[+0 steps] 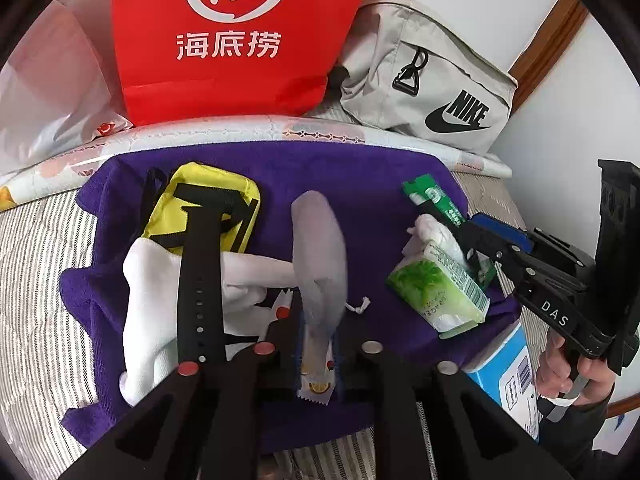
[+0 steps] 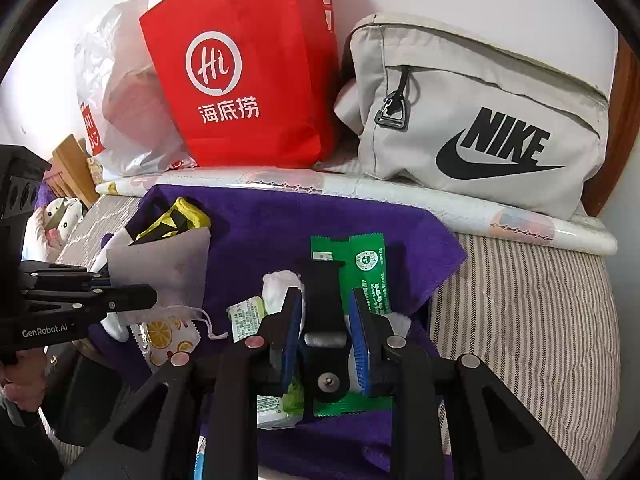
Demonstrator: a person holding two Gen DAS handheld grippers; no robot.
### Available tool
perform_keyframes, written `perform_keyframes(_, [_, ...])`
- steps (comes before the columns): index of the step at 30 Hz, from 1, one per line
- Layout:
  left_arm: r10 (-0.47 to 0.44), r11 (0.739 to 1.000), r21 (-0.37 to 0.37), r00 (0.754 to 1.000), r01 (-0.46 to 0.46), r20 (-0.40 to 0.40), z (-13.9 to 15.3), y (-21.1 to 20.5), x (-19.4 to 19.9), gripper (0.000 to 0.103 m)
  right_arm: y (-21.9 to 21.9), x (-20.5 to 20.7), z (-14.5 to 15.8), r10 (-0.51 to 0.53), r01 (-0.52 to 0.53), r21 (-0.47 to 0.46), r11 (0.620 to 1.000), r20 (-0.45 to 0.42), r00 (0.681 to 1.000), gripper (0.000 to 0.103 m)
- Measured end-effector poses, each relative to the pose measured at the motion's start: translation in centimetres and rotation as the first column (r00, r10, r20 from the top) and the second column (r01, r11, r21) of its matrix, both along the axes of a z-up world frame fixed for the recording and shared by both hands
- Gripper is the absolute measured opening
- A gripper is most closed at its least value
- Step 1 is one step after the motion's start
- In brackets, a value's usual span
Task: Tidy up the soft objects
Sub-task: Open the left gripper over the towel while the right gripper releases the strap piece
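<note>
1. Grip state: left gripper (image 1: 318,354) is clamped narrow on the lower end of a grey pouch (image 1: 320,248), which stands up and leans away from it. A lemon-print packet (image 1: 316,386) sits right at the same pads, so it looks pinched together with the pouch; I can't tell for sure.
2. Right gripper (image 2: 326,340) has its blue pads (image 2: 362,348) part open around a black strap (image 2: 324,300), with a white cloth wad (image 2: 282,284) against the left pad. Contact on the strap is unclear, so I can't tell if it really holds anything.
3. Location: all the soft items lie on the purple towel (image 1: 360,176) on the striped bed. The yellow pouch (image 1: 216,192) and white cloth (image 1: 148,300) are to the left, the tissue pack (image 1: 436,292) and green wrapper (image 1: 436,198) to the right.
4. Risk: the pouch is limp and held at one end only. A quick swing could fold it over or pull it out of the pads.
5. Risk: if the packet is double-gripped, it likely drops out or travels to the wrong pile.
6. Risk: closing the right gripper now probably catches the wad along with the strap, dragging the tissue pack and wrapper beside it.
7. Risk: both grippers work the same small towel, so crossing paths could snag the drawstring (image 1: 358,306) or bunch the towel.
</note>
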State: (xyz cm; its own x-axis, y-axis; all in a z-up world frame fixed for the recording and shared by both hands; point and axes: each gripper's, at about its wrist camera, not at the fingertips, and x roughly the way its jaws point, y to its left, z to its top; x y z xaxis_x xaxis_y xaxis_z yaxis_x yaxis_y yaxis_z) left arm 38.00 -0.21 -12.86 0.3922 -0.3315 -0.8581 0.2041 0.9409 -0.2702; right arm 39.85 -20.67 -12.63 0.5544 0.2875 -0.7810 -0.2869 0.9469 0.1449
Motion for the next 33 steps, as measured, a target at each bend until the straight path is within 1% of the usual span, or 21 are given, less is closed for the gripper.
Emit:
perform_keyframes(1, [0.004,1.0,0.005,1.0,-0.004,0.004,0.0,0.0,0.0,0.024,0.0,0.0,0.0,0.0,0.0,-0.002,1.0,0.001,1.0,0.024])
perform_keyframes(2, [0.009,1.0,0.009,1.0,-0.009,0.011,0.1,0.1,-0.1,0.032,0.0,-0.1,0.0,-0.001,0.001,-0.004,1.0,0.001,1.0,0.024])
perform_keyframes(3, [0.009,1.0,0.007,1.0,-0.009,0.02,0.2,0.1,-0.1,0.038,-0.1,-0.1,0.0,-0.003,0.003,-0.006,1.0,-0.002,1.0,0.024])
perform_keyframes(4, [0.005,1.0,0.0,1.0,-0.005,0.025,0.3,0.1,-0.2,0.041,-0.1,-0.1,0.0,-0.004,0.004,-0.008,1.0,-0.003,1.0,0.024])
perform_keyframes(5, [0.004,1.0,-0.003,1.0,-0.004,0.029,0.4,0.1,-0.2,0.049,-0.1,-0.1,0.1,-0.007,0.007,-0.008,1.0,-0.003,1.0,0.024])
perform_keyframes(6, [0.005,1.0,-0.002,0.999,-0.005,0.037,0.5,0.1,-0.3,0.054,-0.1,-0.1,0.1,-0.009,0.009,-0.007,1.0,-0.005,1.0,0.024])
perform_keyframes(7, [0.004,1.0,0.004,0.999,-0.004,0.047,0.7,0.0,-0.4,0.055,-0.2,-0.1,0.3,-0.013,0.013,-0.003,1.0,-0.004,1.0,0.024])
perform_keyframes(9, [0.002,1.0,0.021,0.999,-0.004,0.053,0.9,-0.1,-0.6,0.062,-0.4,-0.3,0.7,-0.021,0.021,0.005,1.0,0.004,1.0,0.026])
perform_keyframes(10, [0.003,1.0,0.028,0.998,-0.004,0.055,1.0,-0.1,-0.6,0.063,-0.5,-0.4,0.9,-0.027,0.027,0.01,1.0,0.008,1.0,0.027])
perform_keyframes(12, [0.01,0.999,0.045,0.998,-0.013,0.067,1.4,-0.1,-0.9,0.067,-0.7,-0.7,1.4,-0.033,0.033,0.018,0.999,0.019,0.999,0.037])
perform_keyframes(13, [0.016,0.998,0.053,0.997,-0.02,0.075,1.6,-0.1,-1.0,0.069,-0.7,-0.9,1.8,-0.039,0.039,0.022,0.999,0.025,0.999,0.039])
perform_keyframes(15, [0.026,0.998,0.059,0.996,-0.031,0.086,2.0,0.0,-1.3,0.074,-0.9,-1.2,2.3,-0.047,0.046,0.027,0.999,0.029,0.998,0.051])
perform_keyframes(17, [0.03,0.998,0.061,0.995,-0.036,0.09,2.3,0.1,-1.6,0.078,-1.1,-1.9,2.9,-0.052,0.051,0.03,0.998,0.041,0.998,0.053])
perform_keyframes(18, [0.036,0.997,0.064,0.995,-0.042,0.092,2.5,0.1,-1.7,0.08,-1.1,-2.1,3.1,-0.055,0.054,0.027,0.998,0.039,0.998,0.058])
perform_keyframes(20, [0.045,0.996,0.075,0.994,-0.052,0.096,2.7,0.3,-1.9,0.083,-1.2,-2.5,3.4,-0.063,0.062,0.024,0.998,0.039,0.997,0.063])
perform_keyframes(22, [0.052,0.995,0.083,0.993,-0.06,0.104,3.0,0.5,-2.0,0.084,-1.3,-3.0,3.6,-0.065,0.064,0.029,0.998,0.04,0.997,0.063])
perform_keyframes(26, [0.074,0.993,0.088,0.991,-0.084,0.113,3.5,1.0,-2.5,0.091,-1.6,-3.7,3.9,-0.07,0.069,0.031,0.997,0.035,0.997,0.063])
perform_keyframes(29, [0.101,0.988,0.106,0.988,-0.114,0.119,3.8,1.7,-2.8,0.091,-1.7,-4.4,4.1,-0.073,0.072,0.033,0.997,0.035,0.997,0.063])
perform_keyframes(33, [0.113,0.989,0.077,0.986,-0.123,0.12,4.4,2.6,-3.6,0.091,-1.7,-5.3,4.5,-0.077,0.075,0.04,0.996,0.034,0.996,0.063])
